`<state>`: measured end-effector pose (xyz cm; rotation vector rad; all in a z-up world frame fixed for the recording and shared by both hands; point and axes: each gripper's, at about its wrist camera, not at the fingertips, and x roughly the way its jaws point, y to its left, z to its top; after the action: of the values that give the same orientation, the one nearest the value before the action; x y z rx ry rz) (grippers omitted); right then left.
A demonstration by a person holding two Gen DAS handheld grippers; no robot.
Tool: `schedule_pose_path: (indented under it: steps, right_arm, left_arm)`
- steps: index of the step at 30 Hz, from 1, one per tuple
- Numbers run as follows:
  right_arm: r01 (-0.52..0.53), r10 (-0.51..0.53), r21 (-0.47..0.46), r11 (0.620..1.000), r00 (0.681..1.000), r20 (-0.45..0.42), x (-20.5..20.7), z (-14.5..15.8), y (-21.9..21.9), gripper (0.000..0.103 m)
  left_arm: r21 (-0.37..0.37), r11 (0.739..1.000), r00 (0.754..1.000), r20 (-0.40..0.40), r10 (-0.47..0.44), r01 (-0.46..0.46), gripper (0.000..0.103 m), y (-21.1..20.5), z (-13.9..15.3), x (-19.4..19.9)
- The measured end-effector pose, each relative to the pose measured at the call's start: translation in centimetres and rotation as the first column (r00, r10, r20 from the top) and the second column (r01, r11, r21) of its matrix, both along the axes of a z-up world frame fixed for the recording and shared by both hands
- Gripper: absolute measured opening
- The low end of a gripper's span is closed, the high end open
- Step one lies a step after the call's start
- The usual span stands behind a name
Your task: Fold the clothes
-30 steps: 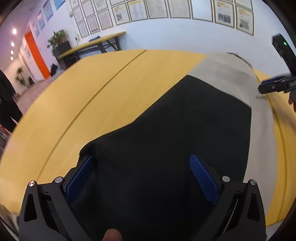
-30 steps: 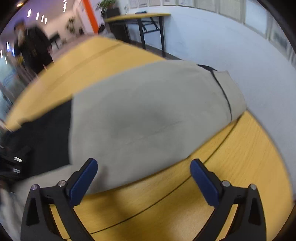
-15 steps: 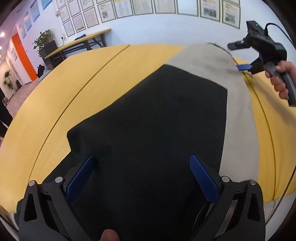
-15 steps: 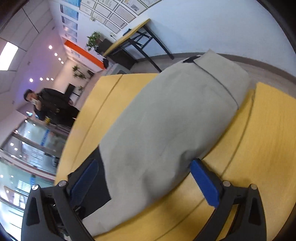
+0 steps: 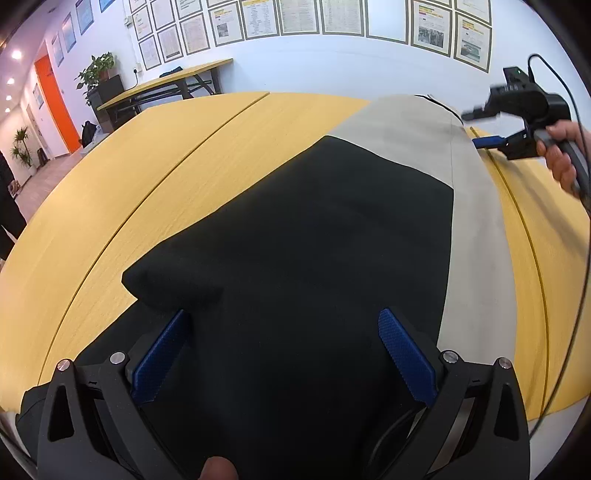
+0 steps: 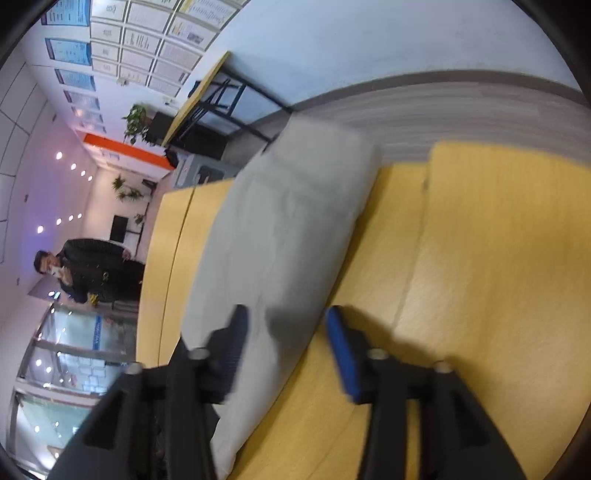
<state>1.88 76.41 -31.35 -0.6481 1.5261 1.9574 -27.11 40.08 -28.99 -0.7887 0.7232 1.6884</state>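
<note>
Two claws are at work over one yellow bench point(image 5: 177, 192). Close up in the left wrist view, the left claw point(image 5: 282, 345) has its blue pads point(image 5: 404, 360) spread wide apart. They sit low over the black part point(image 5: 295, 266) of the garment and hold nothing. One corner of the black cloth is folded back into a thick flap just past the left pad.

Past the black part, the grey part point(image 5: 476, 229) of the garment runs down the right side and on to the far end. The whole garment lies flat on the bench.

Farther off on the right, a hand point(image 5: 561, 155) holds the right claw point(image 5: 487, 127) beside the far grey edge.

In the right wrist view, which is blurry, the right claw point(image 6: 286, 326) has one pad on the cloth point(image 6: 280, 236) and one blue pad point(image 6: 341, 350) over the bench point(image 6: 480, 266). The grey edge is between them. There is a gap between the pads, so it is loose, not squeezing.

Far away stand a side table point(image 5: 166, 83), a green plant point(image 5: 98, 72), framed papers point(image 5: 299, 16) on the white wall, and a person in black point(image 6: 92, 269).
</note>
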Motion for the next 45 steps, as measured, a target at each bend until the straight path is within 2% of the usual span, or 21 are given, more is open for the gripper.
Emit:
schedule_pose_path:
  steps: [1, 2, 4, 7, 9, 10, 12, 13, 17, 19, 20, 24, 28, 30, 32, 34, 36, 39, 40, 43, 45]
  right_arm:
    - [0.017, -0.017, 0.014, 1.000, 1.000, 0.015, 0.4, 0.4, 0.8, 0.075]
    - [0.034, -0.035, 0.028, 0.999, 0.999, 0.030, 0.7, 0.8, 1.6, 0.080]
    - [0.044, -0.045, 0.027, 0.999, 0.998, 0.044, 0.8, 1.1, 2.9, 0.084]
    - [0.052, -0.052, -0.010, 0.999, 0.998, 0.019, 0.6, 0.7, 4.9, 0.085]
    - [0.020, -0.020, 0.006, 1.000, 0.999, 0.028, -0.7, 0.7, 5.5, 0.085]
    - [-0.002, 0.001, 0.021, 1.000, 0.999, 0.049, -1.1, 1.0, 5.5, 0.081]
    - [-0.040, 0.032, 0.054, 0.998, 0.990, 0.139, -1.3, 1.3, 5.0, 0.051]
    - [-0.060, 0.046, 0.070, 0.996, 0.982, 0.183, -1.5, 1.4, 4.7, 0.031]
    - [-0.088, 0.058, 0.111, 0.990, 0.967, 0.246, -2.1, 1.7, 4.3, 0.017]
    - [-0.059, 0.040, 0.103, 0.993, 0.983, 0.180, -1.2, 1.5, 4.0, 0.011]
    - [-0.045, 0.030, 0.099, 0.994, 0.989, 0.146, -0.8, 1.4, 3.8, 0.008]
    - [-0.005, 0.002, 0.207, 0.978, 1.000, 0.017, 1.9, 4.8, 1.5, 0.007]
    - [0.039, -0.014, 0.283, 0.958, 0.996, -0.090, 5.7, 9.0, -1.7, 0.007]
    - [0.064, -0.019, 0.318, 0.946, 0.990, -0.142, 7.6, 11.0, -3.3, 0.007]
    - [0.058, -0.025, 0.310, 0.949, 0.994, -0.109, 8.5, 10.2, -4.3, 0.007]
    - [0.070, -0.044, 0.282, 0.957, 0.994, -0.096, 9.3, 8.9, -4.6, 0.007]
    - [0.028, 0.018, 0.332, 0.943, 0.990, -0.137, 8.0, 11.5, -6.4, 0.007]
    - [-0.028, 0.115, 0.408, 0.913, 0.975, -0.191, 6.1, 15.5, -9.2, 0.007]
    - [-0.045, 0.148, 0.433, 0.900, 0.967, -0.207, 5.4, 16.8, -10.1, 0.007]
    - [-0.091, 0.247, 0.509, 0.856, 0.937, -0.248, 3.5, 20.7, -12.8, 0.007]
    - [-0.116, 0.313, 0.558, 0.821, 0.911, -0.270, 2.2, 23.3, -14.6, 0.007]
  left_arm:
    - [0.000, 1.000, 1.000, 0.007, 0.001, -0.001, 0.103, 0.0, 0.0, -0.1]
    - [-0.001, 1.000, 1.000, 0.012, 0.002, -0.002, 0.103, 0.0, 0.0, -0.1]
    - [-0.001, 1.000, 1.000, 0.016, 0.002, -0.002, 0.103, 0.0, 0.0, -0.2]
    - [-0.001, 1.000, 1.000, 0.018, 0.002, -0.002, 0.103, -0.2, 0.1, -0.2]
    - [0.000, 1.000, 1.000, 0.022, 0.002, -0.002, 0.103, -0.1, 0.1, -0.3]
    - [0.000, 1.000, 1.000, 0.025, 0.002, -0.002, 0.103, 0.0, 0.0, -0.3]
    - [-0.001, 1.000, 1.000, 0.027, 0.002, -0.002, 0.103, 0.0, 0.0, -0.3]
    - [-0.001, 1.000, 1.000, 0.027, 0.003, -0.003, 0.103, 0.0, 0.0, -0.3]
    - [0.000, 1.000, 1.000, 0.021, 0.005, -0.005, 0.103, 0.1, 0.0, -0.2]
    - [0.002, 1.000, 1.000, 0.015, 0.018, -0.018, 0.103, 0.1, 0.0, -0.2]
    - [0.004, 1.000, 1.000, 0.007, 0.029, -0.029, 0.103, 0.0, 0.1, -0.1]
    - [0.033, 0.998, 0.999, -0.002, 0.044, -0.044, 0.103, -1.1, 0.7, 0.3]
    - [0.003, 1.000, 1.000, -0.004, 0.001, -0.001, 0.103, -0.7, 0.0, 0.9]
    - [0.001, 1.000, 1.000, 0.028, 0.004, -0.004, 0.103, -0.2, -0.2, 0.4]
    - [-0.001, 1.000, 0.998, 0.056, 0.012, -0.012, 0.103, 0.2, -0.3, -0.2]
    - [-0.002, 1.000, 0.999, 0.050, 0.016, -0.016, 0.103, 0.3, -0.3, -0.2]
    - [-0.002, 0.999, 0.999, 0.020, 0.032, -0.032, 0.103, -0.1, 0.0, 0.2]
    - [0.080, 0.992, 0.995, -0.002, 0.096, -0.096, 0.103, -3.7, 2.9, 0.8]
    - [0.130, 0.983, 0.991, -0.011, 0.131, -0.128, 0.103, -6.0, 4.7, 1.1]
    - [0.298, 0.926, 0.966, -0.038, 0.256, -0.233, 0.103, -16.4, 12.5, 3.0]
    - [0.343, 0.896, 0.943, -0.073, 0.326, -0.283, 0.103, -24.0, 17.3, 5.1]
